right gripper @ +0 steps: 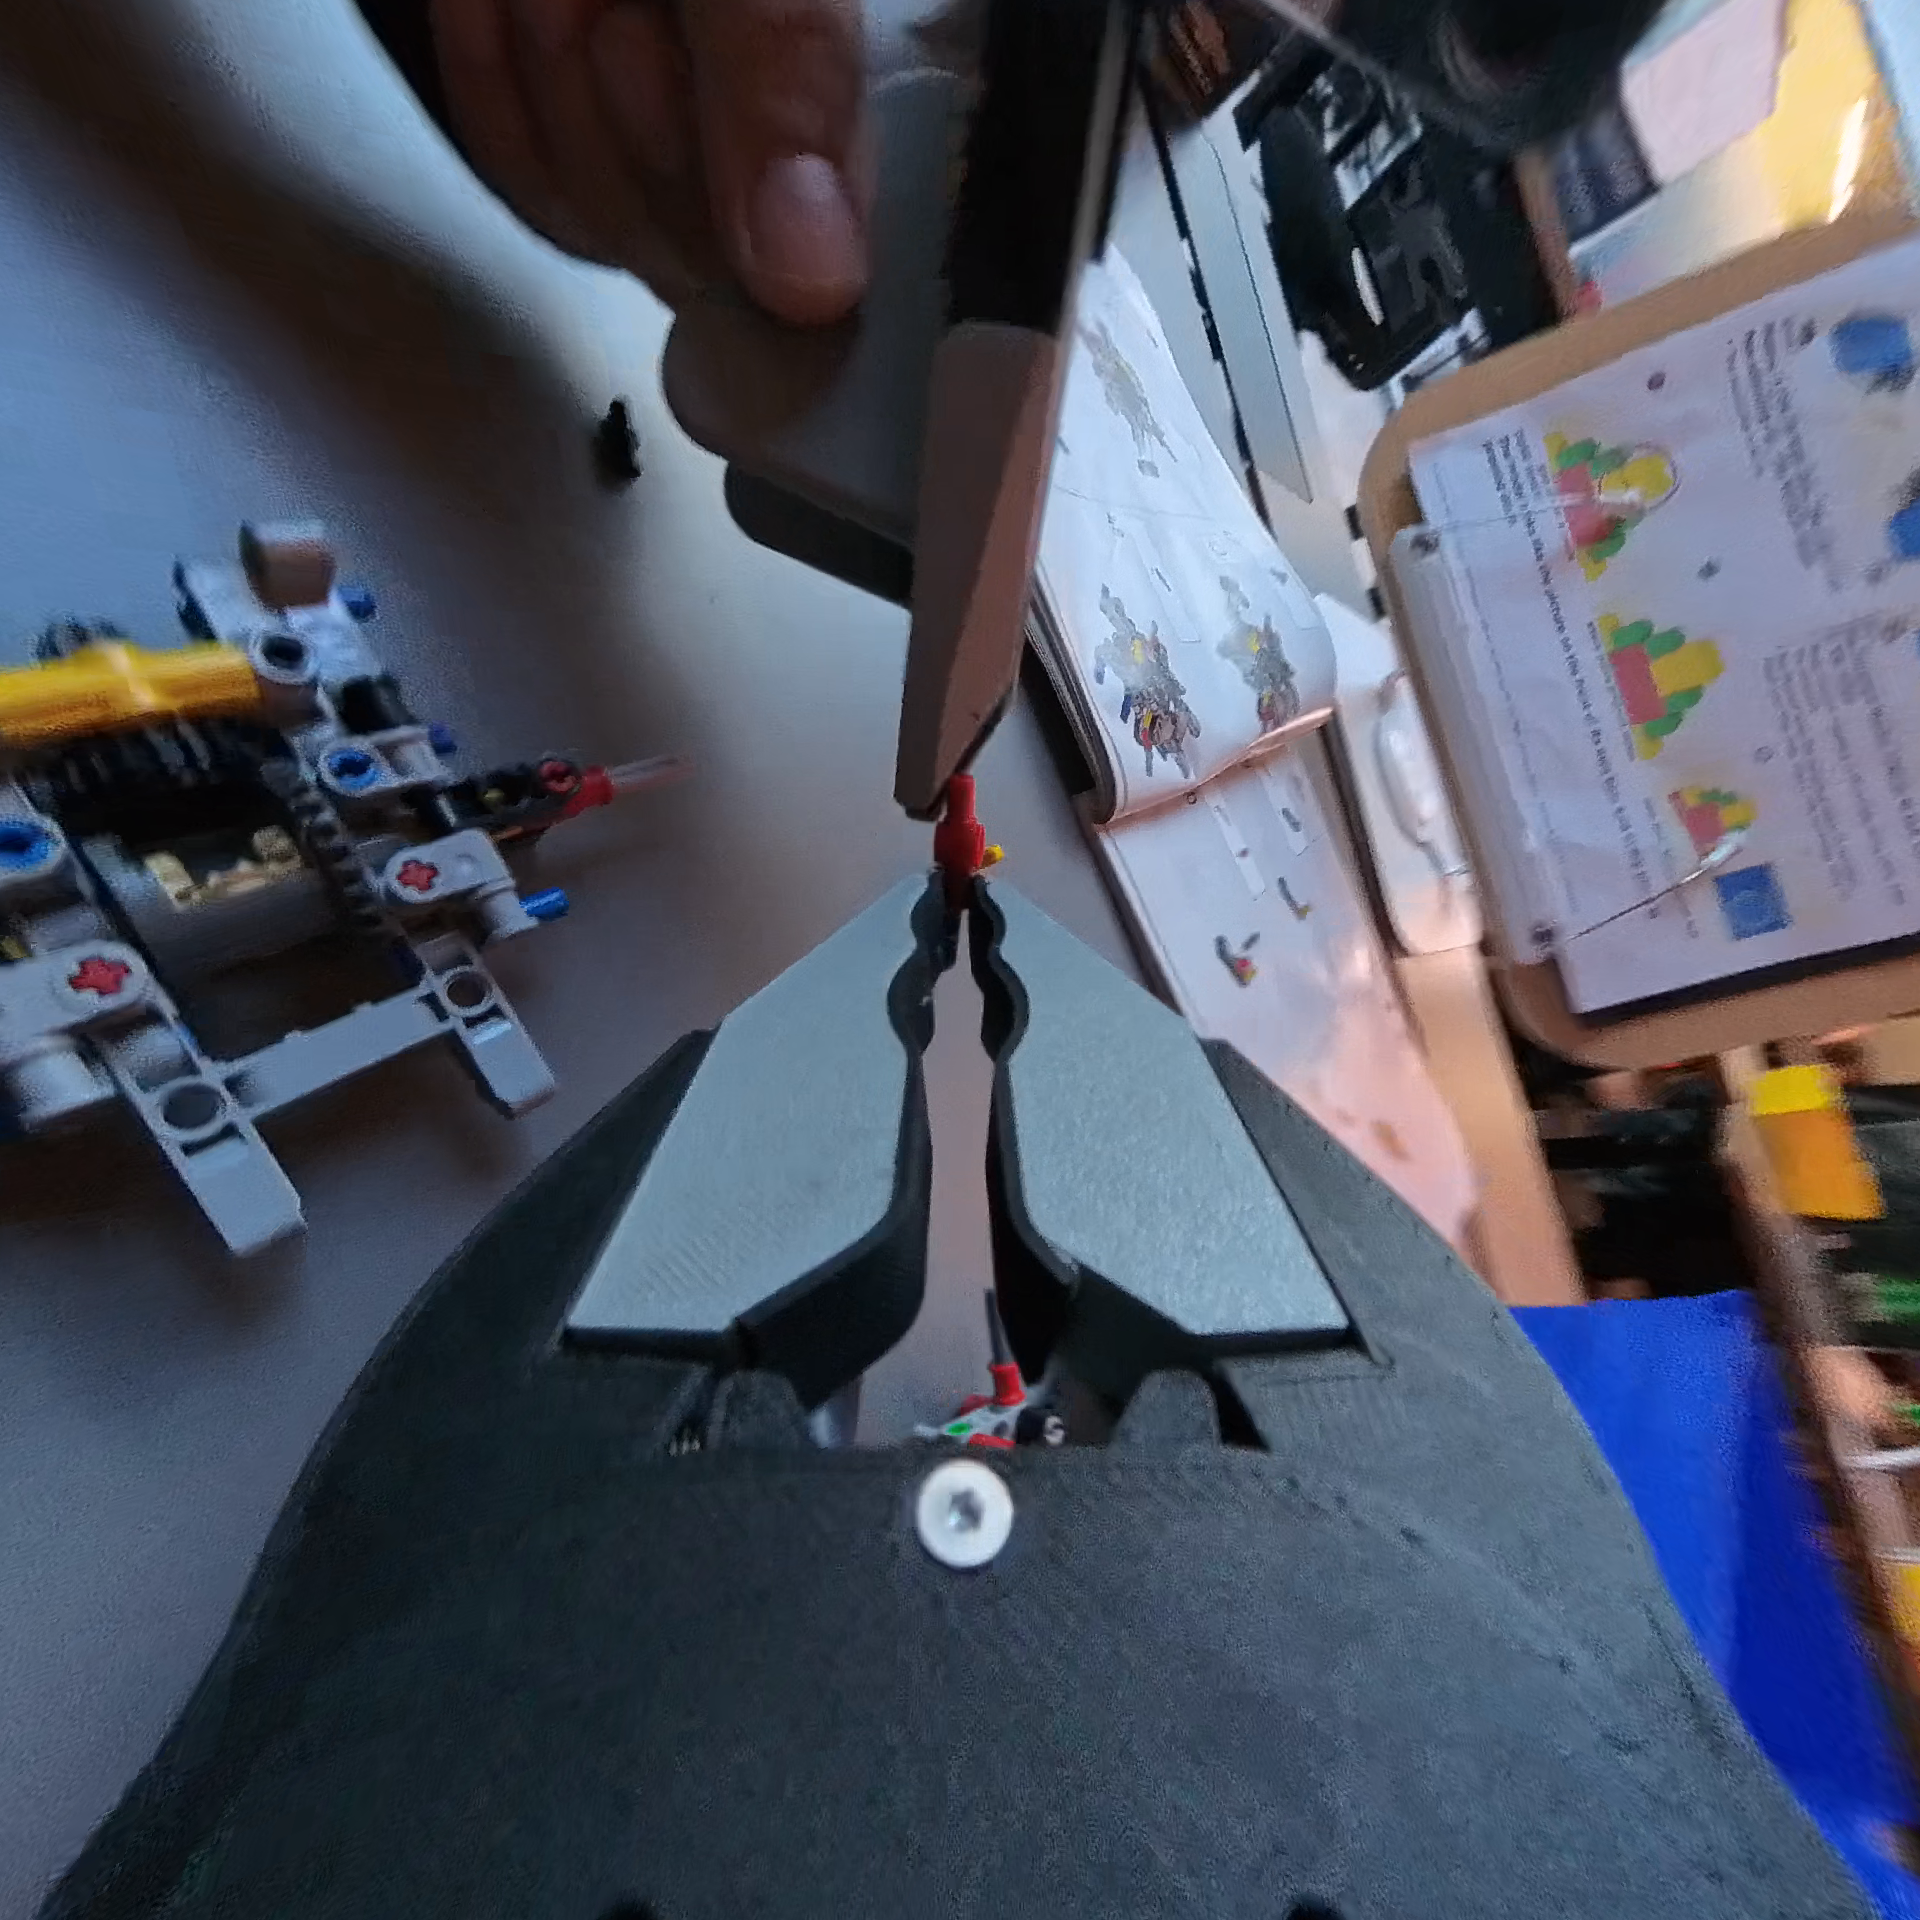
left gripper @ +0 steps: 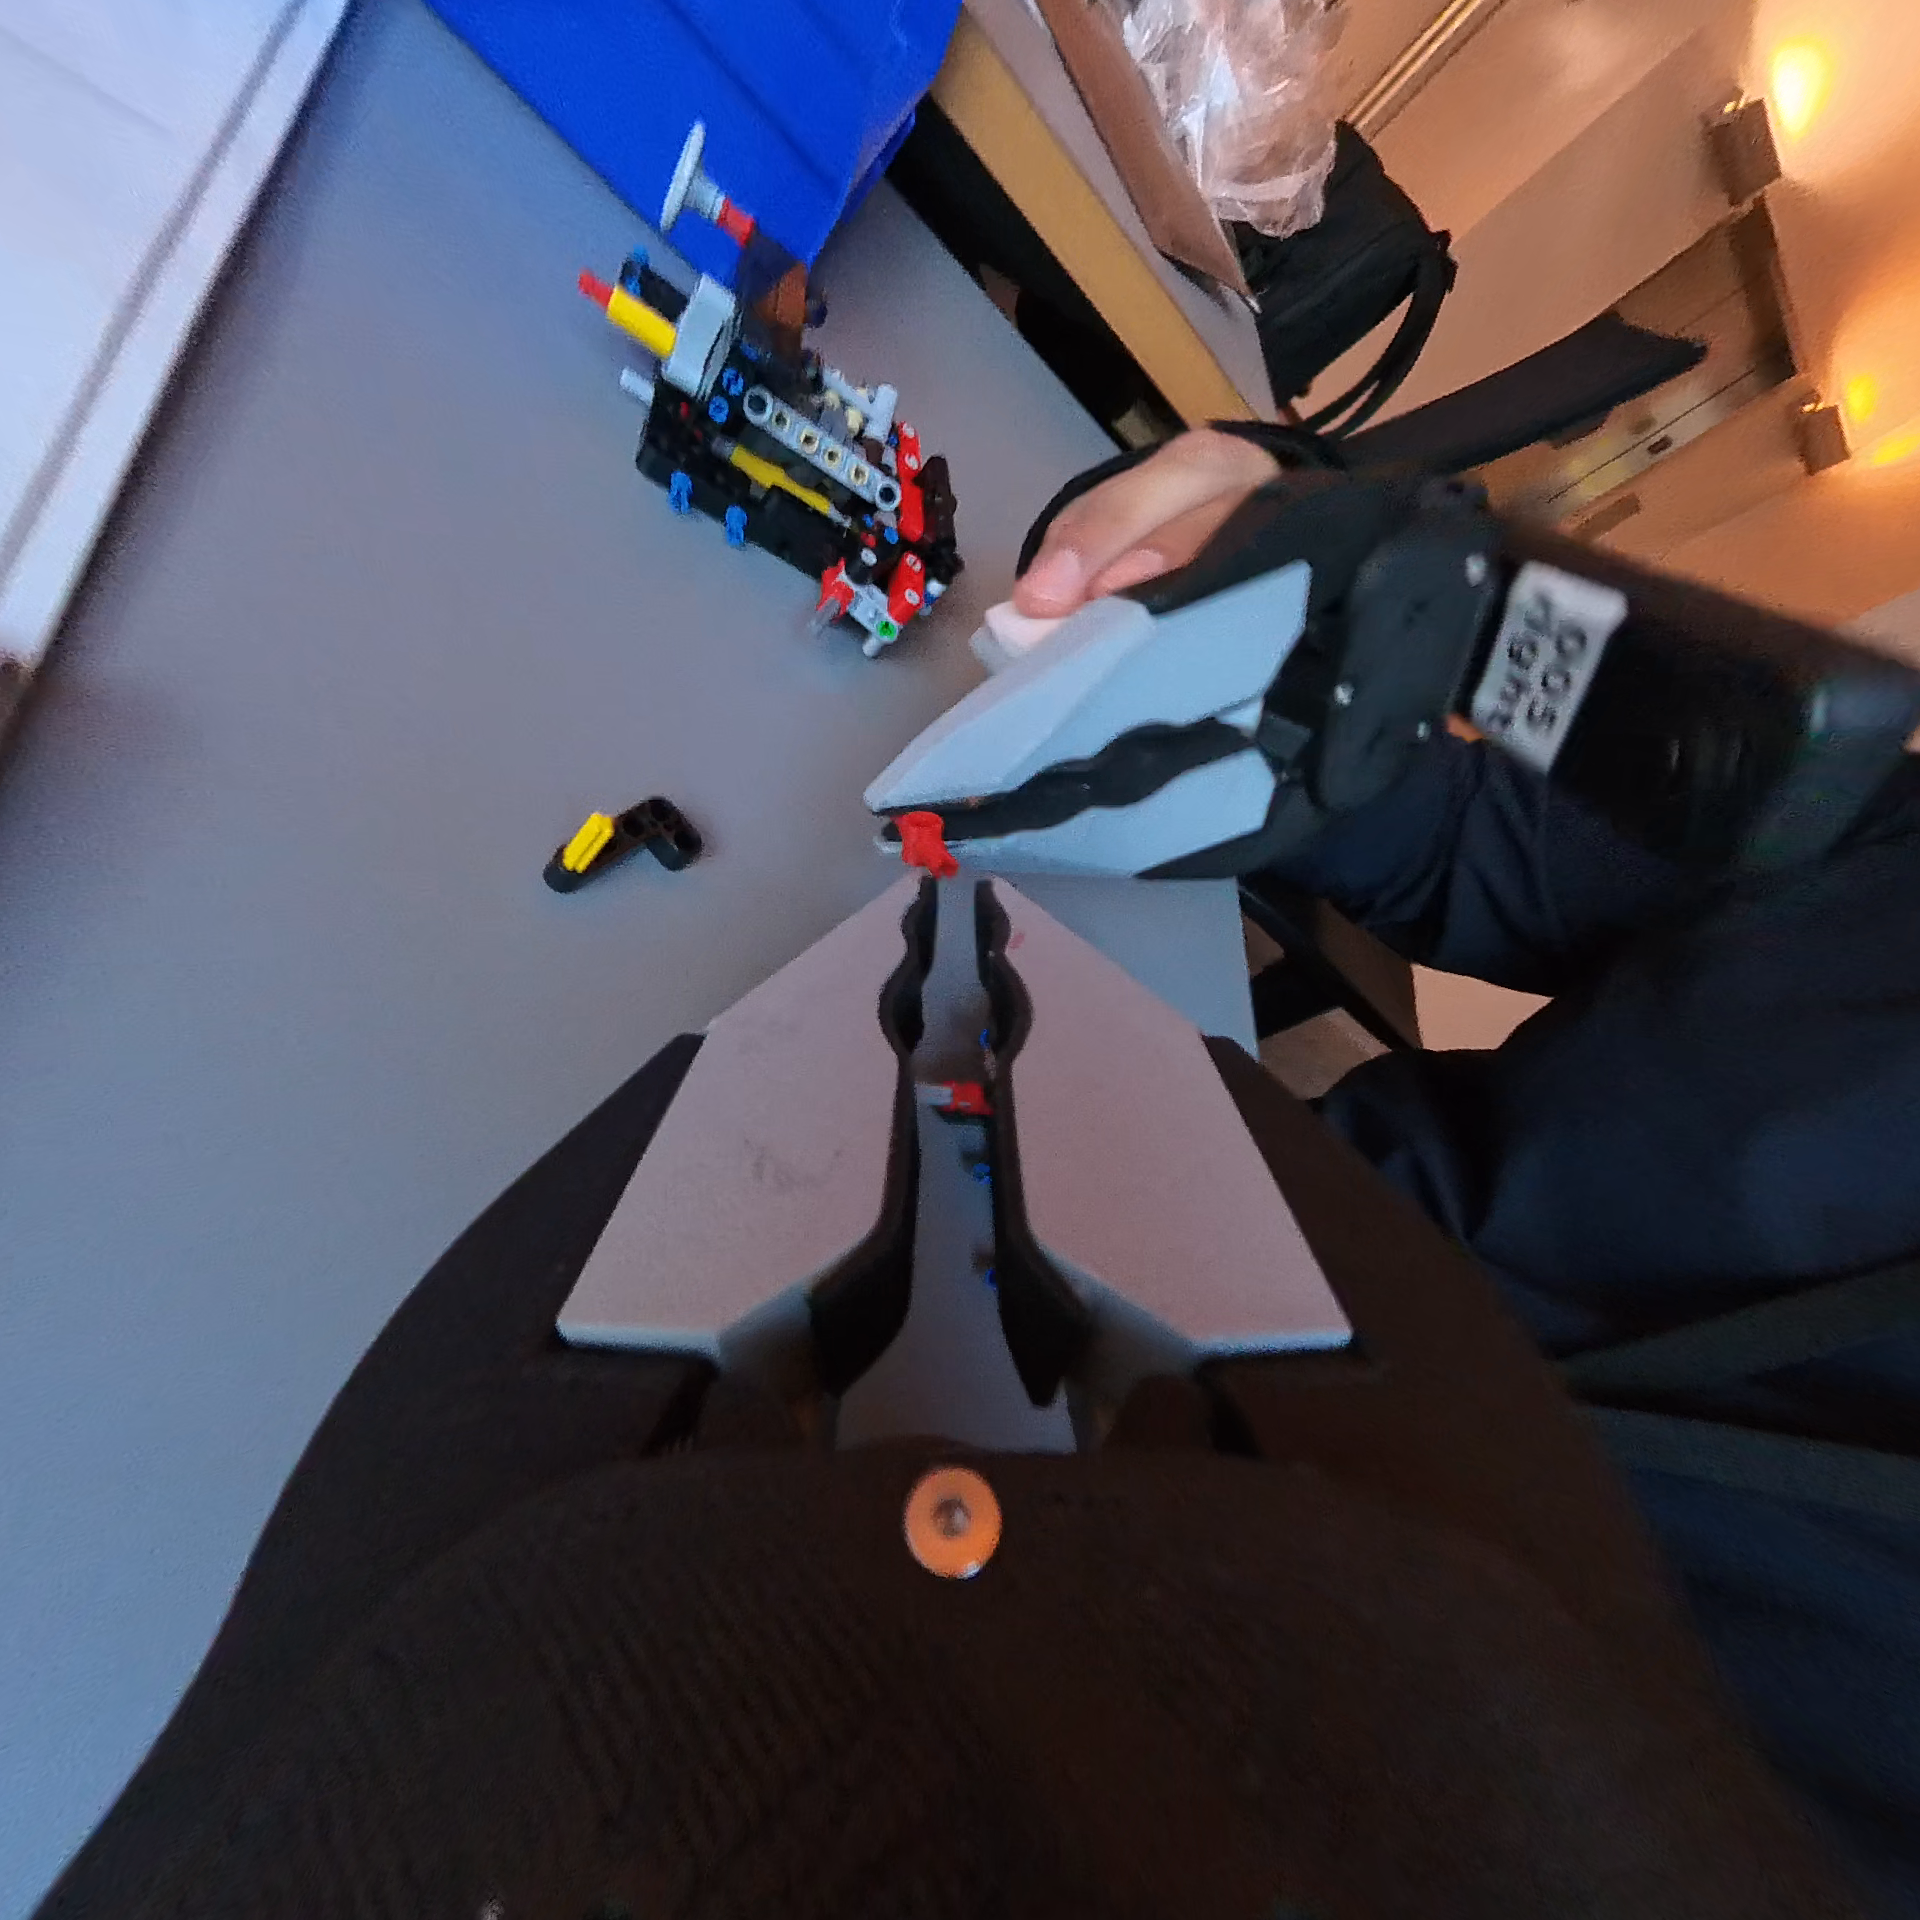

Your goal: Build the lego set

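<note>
We log 2 wrist cameras, each mounted behind its own fingers and looking forward along them, close above the grey table (left gripper: 312, 935). The left wrist view faces the right gripper (left gripper: 902, 831) from the side, brick model (left gripper: 800, 457) beyond. The right wrist view faces the left gripper (right gripper: 951, 805) end-on, very near. Both views share the model (right gripper: 208, 883), the blue bin (left gripper: 748, 94) and the red piece (right gripper: 958, 836).

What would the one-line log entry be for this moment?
right gripper: shut on red pin | left gripper: fingers slightly apart, tips beside red pin | brick model: on grey table, apart from both
</note>
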